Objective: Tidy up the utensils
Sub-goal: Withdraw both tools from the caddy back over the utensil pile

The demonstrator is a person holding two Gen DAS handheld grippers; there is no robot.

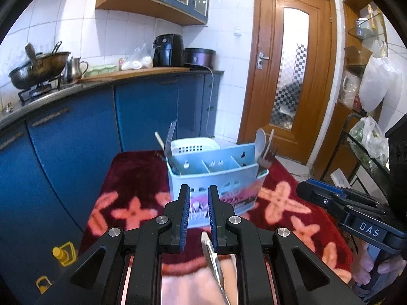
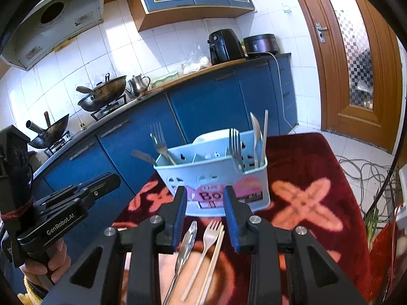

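Note:
A light blue utensil caddy (image 1: 216,178) (image 2: 211,175) stands on the red flowered tablecloth (image 1: 132,178), holding forks (image 2: 235,147), a white spoon (image 1: 260,142) and chopsticks in its end compartments. On the cloth in front lie metal tongs (image 2: 187,244) (image 1: 212,254), a pale fork (image 2: 207,241) and chopsticks (image 2: 215,251). My left gripper (image 1: 199,213) is open and empty just before the caddy. My right gripper (image 2: 204,216) is open and empty above the loose utensils.
Blue kitchen cabinets (image 1: 76,152) and a counter with woks (image 2: 101,96), a kettle and an air fryer (image 1: 168,49) run behind the table. A wooden door (image 1: 292,63) is at the right. Cables (image 2: 366,170) lie on the floor.

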